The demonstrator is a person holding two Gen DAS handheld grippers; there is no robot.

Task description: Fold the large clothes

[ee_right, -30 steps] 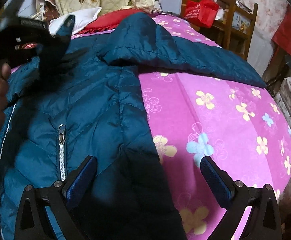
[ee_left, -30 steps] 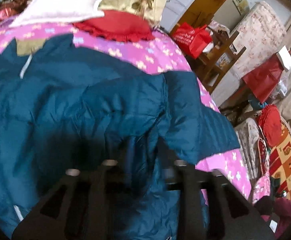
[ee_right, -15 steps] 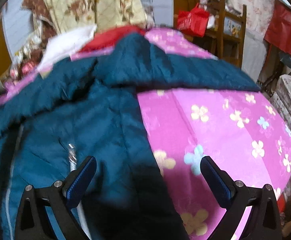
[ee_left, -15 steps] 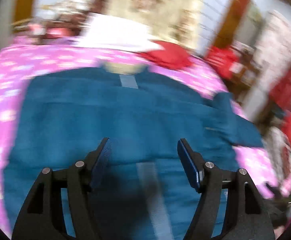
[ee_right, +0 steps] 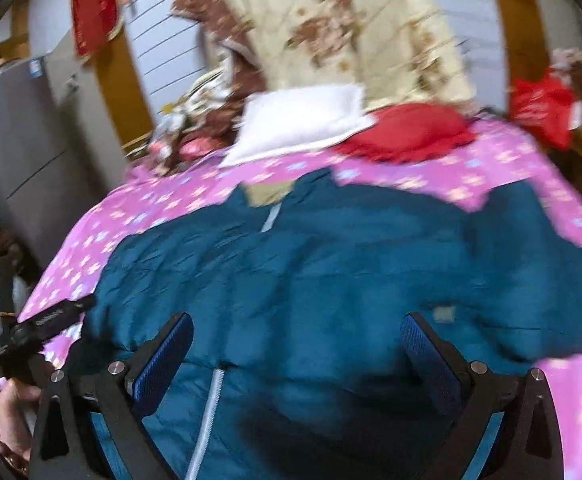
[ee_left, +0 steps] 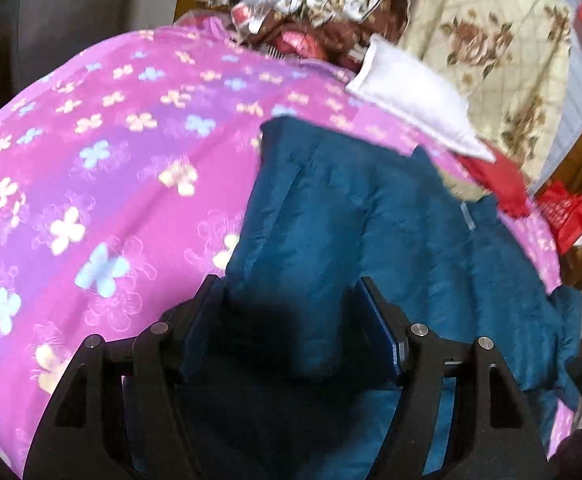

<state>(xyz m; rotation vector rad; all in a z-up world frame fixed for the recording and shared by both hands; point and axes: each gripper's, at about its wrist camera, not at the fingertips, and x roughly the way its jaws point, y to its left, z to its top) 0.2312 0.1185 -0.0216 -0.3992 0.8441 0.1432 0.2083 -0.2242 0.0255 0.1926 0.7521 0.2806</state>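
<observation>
A large teal puffer jacket (ee_right: 331, 272) lies spread on the bed's pink flowered cover (ee_left: 111, 184). In the left wrist view its left edge (ee_left: 311, 232) sits between the fingers of my left gripper (ee_left: 291, 320), which is open around the fabric. My right gripper (ee_right: 295, 352) is wide open and empty, just above the jacket's lower front by the silver zipper (ee_right: 207, 412). The left gripper also shows at the left edge of the right wrist view (ee_right: 35, 328), held by a hand.
A white pillow (ee_right: 299, 120) and a red cushion (ee_right: 407, 132) lie at the head of the bed, with a floral quilt (ee_right: 371, 28) behind. A grey fridge (ee_right: 15, 128) stands left. A red bag (ee_right: 539, 108) hangs at right.
My left gripper let go of the right sleeve, opened and swung to the jacket's left edge. The right gripper turned left from the right side onto the jacket's middle.
</observation>
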